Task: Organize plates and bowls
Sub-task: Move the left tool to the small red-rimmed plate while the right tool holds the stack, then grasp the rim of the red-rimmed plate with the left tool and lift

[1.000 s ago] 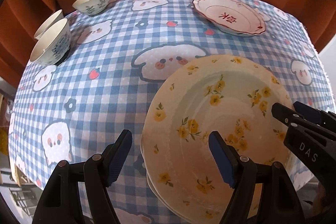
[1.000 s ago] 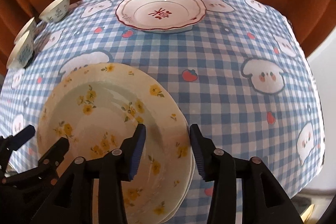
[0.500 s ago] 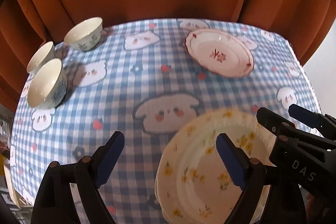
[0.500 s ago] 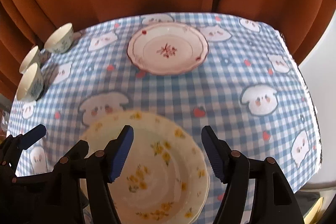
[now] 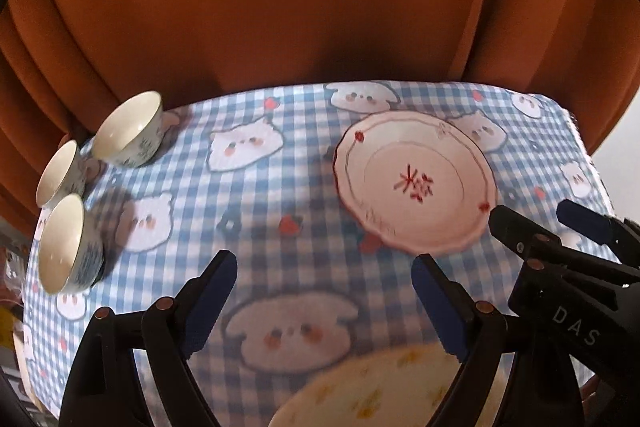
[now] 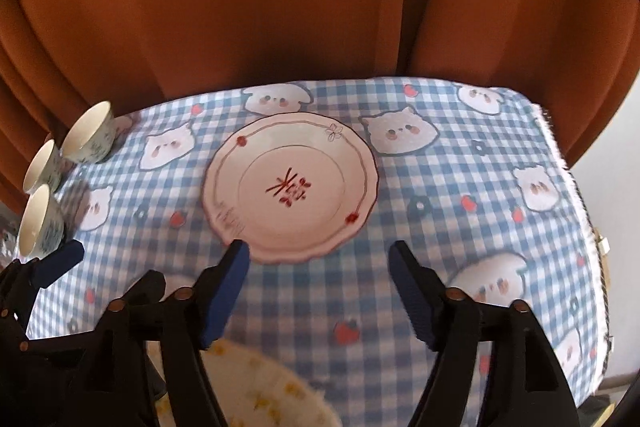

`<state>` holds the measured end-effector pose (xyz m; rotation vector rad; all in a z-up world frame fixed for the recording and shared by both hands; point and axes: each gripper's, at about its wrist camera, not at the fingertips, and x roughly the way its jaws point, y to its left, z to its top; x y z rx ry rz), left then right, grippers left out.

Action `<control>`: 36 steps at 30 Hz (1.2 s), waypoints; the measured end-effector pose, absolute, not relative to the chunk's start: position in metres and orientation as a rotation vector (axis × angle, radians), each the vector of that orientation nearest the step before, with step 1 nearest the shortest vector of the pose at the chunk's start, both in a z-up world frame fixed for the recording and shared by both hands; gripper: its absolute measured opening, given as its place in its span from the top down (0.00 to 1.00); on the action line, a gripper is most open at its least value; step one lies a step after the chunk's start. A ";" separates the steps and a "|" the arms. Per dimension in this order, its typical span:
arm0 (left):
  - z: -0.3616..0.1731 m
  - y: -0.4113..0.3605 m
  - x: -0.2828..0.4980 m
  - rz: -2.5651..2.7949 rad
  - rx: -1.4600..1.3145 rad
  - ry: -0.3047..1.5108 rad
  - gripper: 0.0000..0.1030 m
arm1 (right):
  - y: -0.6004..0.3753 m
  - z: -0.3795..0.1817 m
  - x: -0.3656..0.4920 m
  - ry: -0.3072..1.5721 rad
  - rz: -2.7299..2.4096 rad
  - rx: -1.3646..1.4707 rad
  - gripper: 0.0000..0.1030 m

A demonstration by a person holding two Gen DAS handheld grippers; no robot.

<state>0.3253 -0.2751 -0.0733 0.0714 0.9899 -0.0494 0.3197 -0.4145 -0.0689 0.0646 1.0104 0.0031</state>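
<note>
Blue-and-white check cloth w/ cartoon animal faces covers the counter [image 6: 460, 235]; rust-orange curtain [image 6: 280, 7] hangs behind it.

Left tongs [image 5: 324, 301]: jaws wide apart, nothing btwn them, just cloth below. Left jaws opened a bit further within the last sec. Right tongs [image 6: 320, 291]: jaws apart too, have just been opening, nothing btwn them. In the right wrist view the left pad's tip overlaps the near rim of the red-pattern plate [image 6: 290, 191]; can't tell if touching or just above it.

Red-pattern plate lies flat, mid-counter toward the far edge, alone, scalloped rim, red mark at centre. Yellow-flower plates [image 5: 384, 387] sit at the near edge, under both tongs, blurred; not held by either.

Three bowls [image 5: 128, 131], [image 5: 60, 173], [image 5: 66, 245] cluster at the far-left corner, cream inside, blue-green print outside, close together, well apart from both plates. Whether they touch each other: can't tell.
</note>
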 end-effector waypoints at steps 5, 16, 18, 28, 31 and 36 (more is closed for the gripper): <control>-0.087 -0.289 0.357 -0.037 0.069 0.999 0.12 | -0.431 -0.080 0.352 0.988 -0.022 0.070 0.19; -0.129 -0.312 0.411 -0.042 0.071 1.012 0.13 | -0.445 -0.114 0.415 1.018 -0.002 0.017 0.18; -0.135 -0.315 0.419 -0.039 0.071 1.023 0.16 | -0.444 -0.120 0.423 1.020 -0.003 0.011 0.18; -0.159 -0.322 0.437 -0.045 0.089 1.075 0.33 | -0.443 -0.153 0.446 1.103 0.058 0.096 0.20; -0.159 -0.322 0.437 -0.032 0.112 1.072 0.39 | -0.439 -0.157 0.447 1.113 0.076 0.100 0.25; -0.158 -0.317 0.434 -0.039 0.093 1.086 0.42 | -0.432 -0.155 0.447 1.115 0.041 0.084 0.25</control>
